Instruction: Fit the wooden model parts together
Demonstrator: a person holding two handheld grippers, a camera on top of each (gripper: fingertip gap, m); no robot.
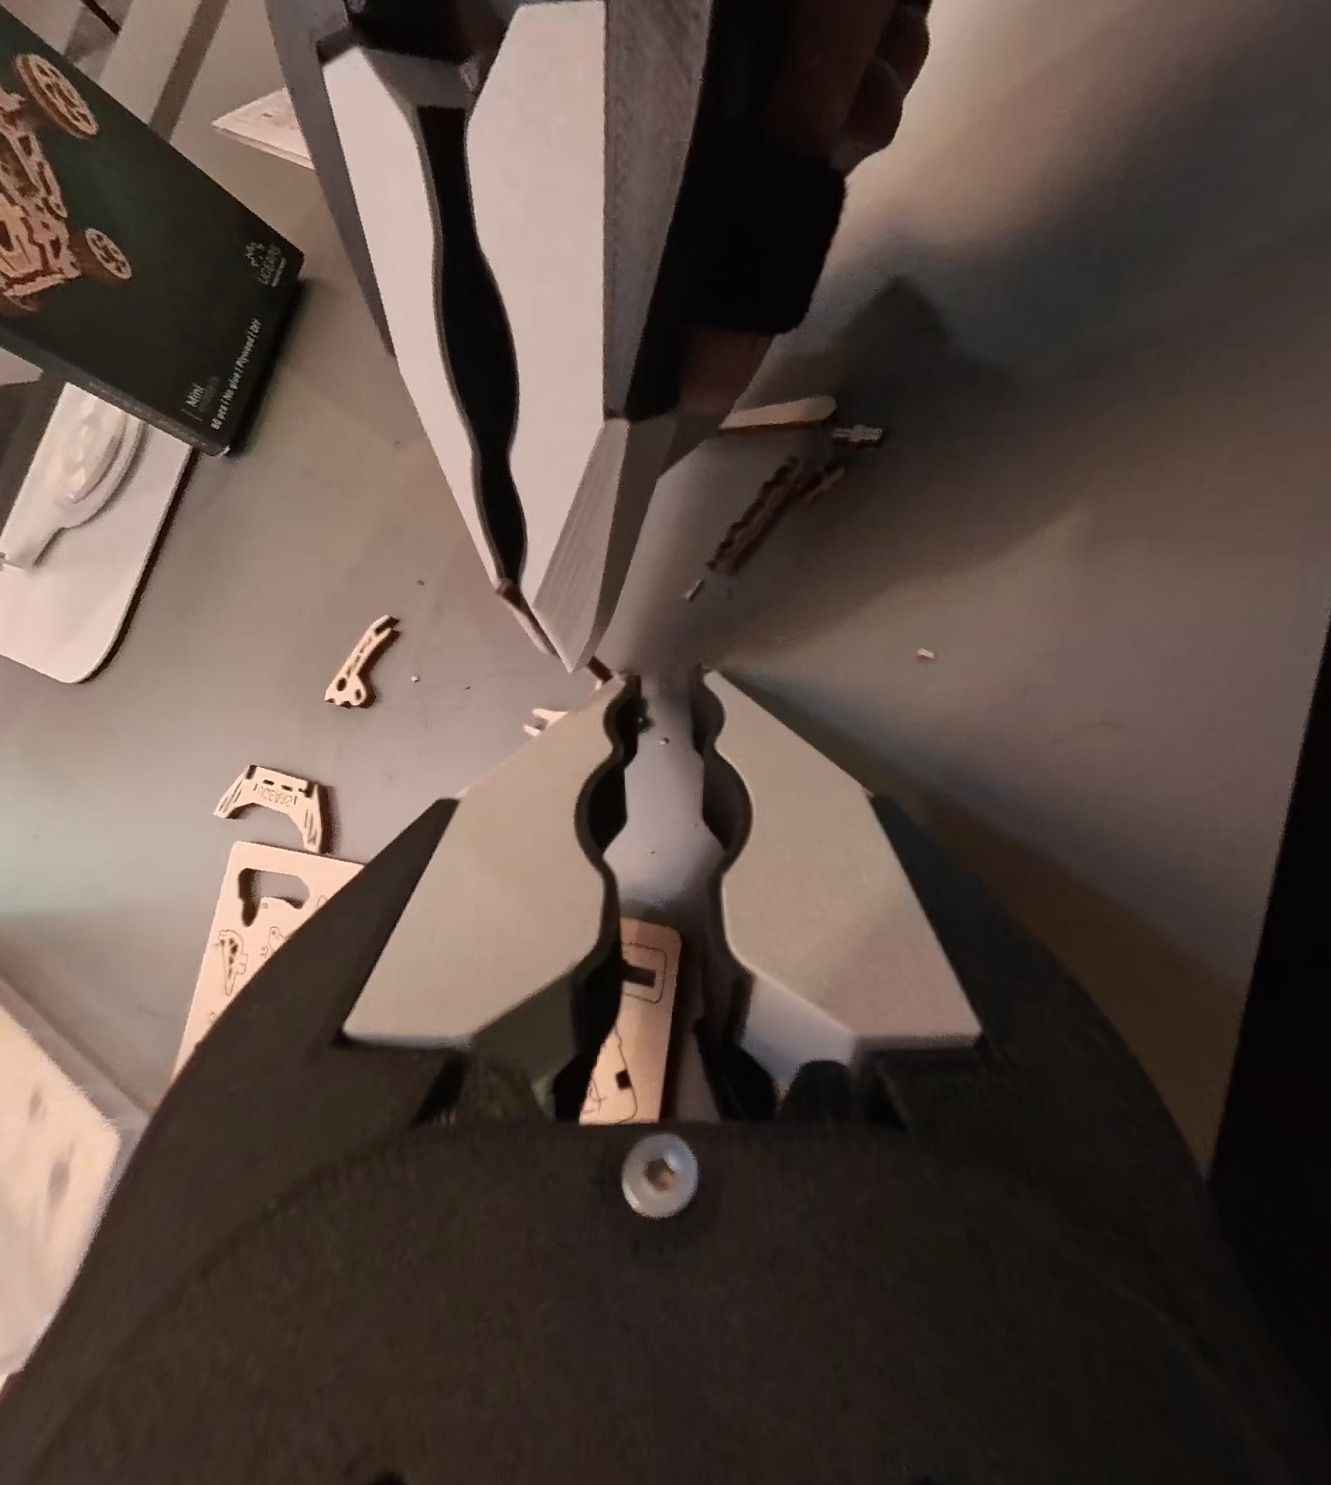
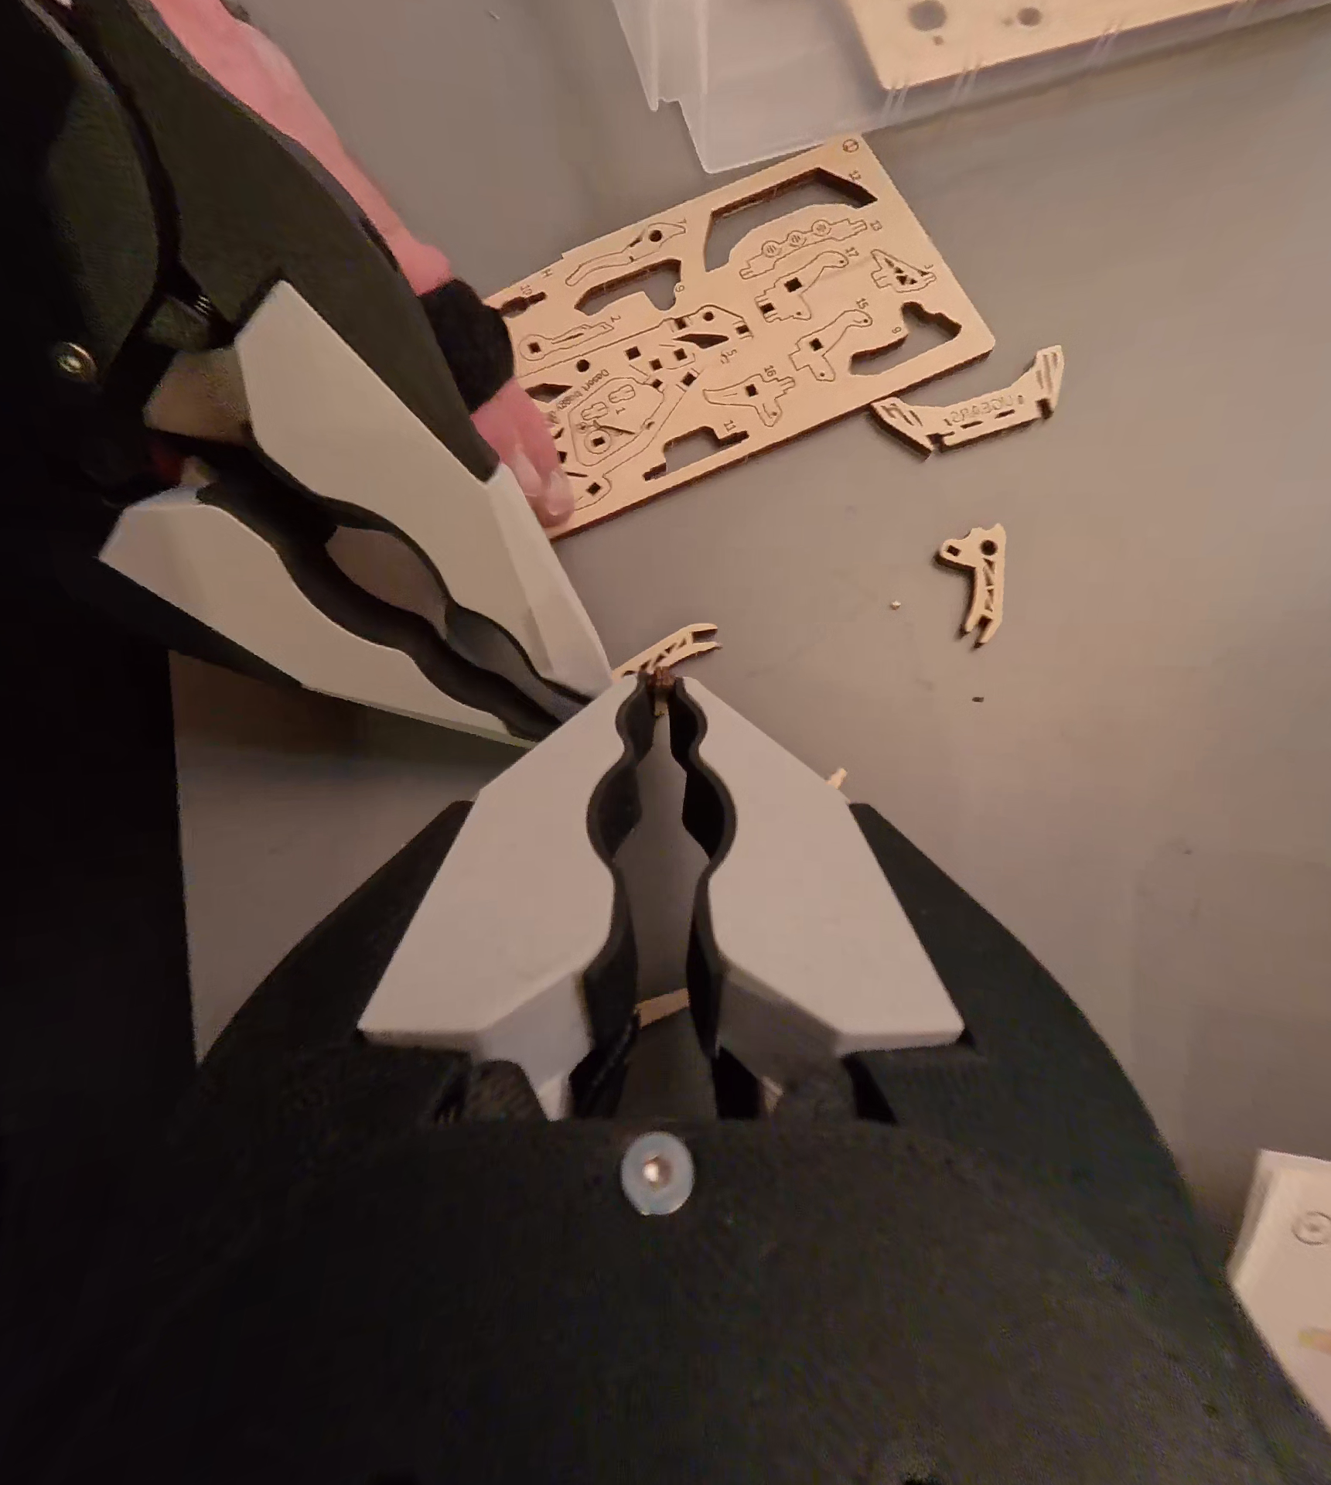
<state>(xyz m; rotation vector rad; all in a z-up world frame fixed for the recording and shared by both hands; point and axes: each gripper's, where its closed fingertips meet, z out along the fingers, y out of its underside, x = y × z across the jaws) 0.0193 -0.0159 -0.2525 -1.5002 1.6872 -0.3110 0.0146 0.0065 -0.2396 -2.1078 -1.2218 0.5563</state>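
Note:
In the right wrist view my right gripper (image 2: 659, 683) is shut on a small brown wooden part (image 2: 658, 685), pinched at its very tips above the grey table (image 2: 1047, 803). In the left wrist view the right gripper (image 1: 569, 655) comes in from the top, and the small part (image 1: 598, 667) sticks out of its tip. My left gripper (image 1: 662, 683) meets it tip to tip. Its fingertips stand apart with bare table between them, and nothing spans the gap. A tiny dark bit (image 1: 634, 707) sits by its left pad. A flat forked wooden part (image 2: 674, 643) lies on the table just beyond the tips.
A wooden parts sheet (image 2: 726, 337) lies behind with a hand (image 2: 525, 434) on it. Loose parts lie around (image 2: 975, 578), (image 2: 967, 410), (image 1: 360, 663), (image 1: 276, 803). The dark kit box (image 1: 83, 201) is at the far left, and a clear tray (image 2: 726, 80) at the top. The tips of both grippers are at nearly the same place.

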